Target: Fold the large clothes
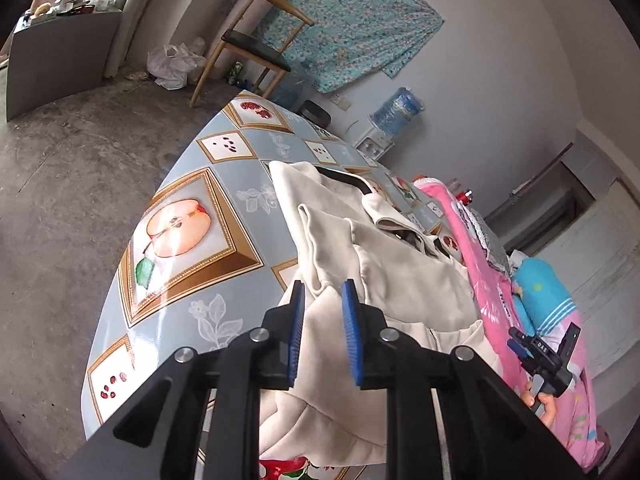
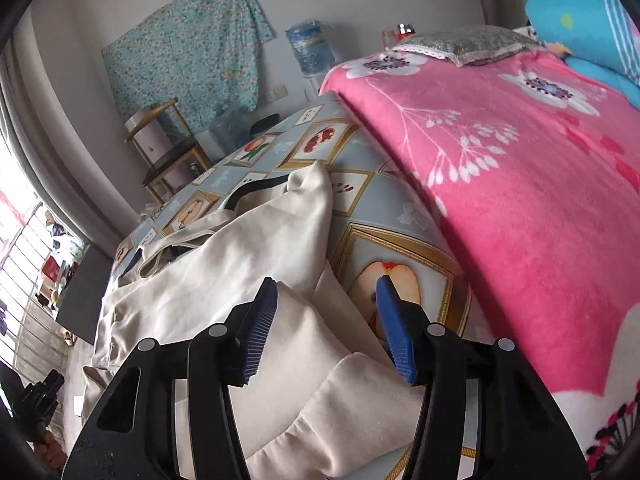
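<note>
- The left gripper (image 1: 323,312) has its jaws a narrow way apart. Cream cloth lies in the gap, but the blue pads (image 1: 297,336) stand clear of it, so nothing is pinched.
- The right gripper (image 2: 326,330) has its jaws about half open and holds nothing. Under the gap lie a fold of cloth and a bare patch of the table (image 2: 404,252).
- The jacket (image 1: 384,264) is a large cream garment with a zip and a dark-lined collar at its far end. It lies bunched in the middle of the table, spread from the near edge towards the far side, partly doubled on itself.
- Handling, as a judgement: the cloth looks soft, limp and fairly thick, likely fleece or sweatshirt stuff. It is light for its size and will sag and drag when lifted. It is not fragile; the glossy tablecloth should let it slide easily.
- Where to take hold: at a hem, seam or shoulder corner, one gripper to each end of an edge. A single layer is best, since a thick bunch may slip from the pads. The zip is stiff and poor to pinch.
- A pink blanket (image 2: 520,168) lies just right of the jacket, near enough to catch.
</note>
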